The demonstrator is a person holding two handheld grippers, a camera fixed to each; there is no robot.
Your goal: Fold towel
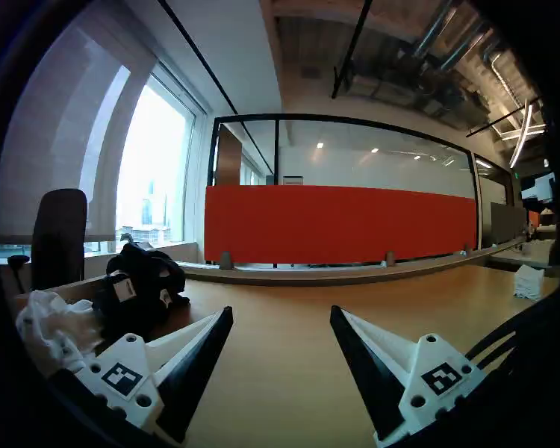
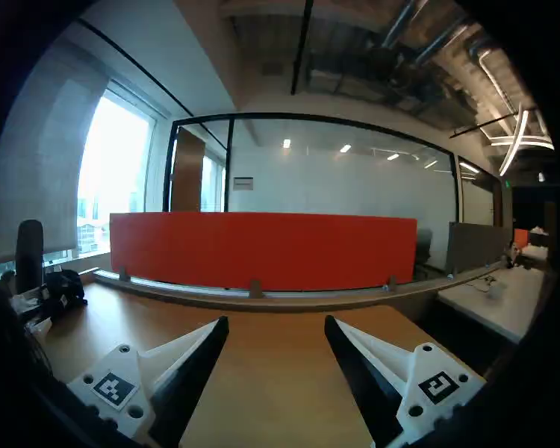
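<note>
L hand-held gripper & R hand-held gripper, both level, jaws apart

A white towel is seen in the left gripper view, crumpled into a loose heap at the near left edge of the wooden table. Its surface is wrinkled and bunched, and no flat or folded layer can be made out. It lies just beside a black bundle, which sits farther onto the table. A second white cloth is seen far to the right on the same table, gathered into a smaller, more compact pile; whether it is folded cannot be told. The two are well apart.
</note>
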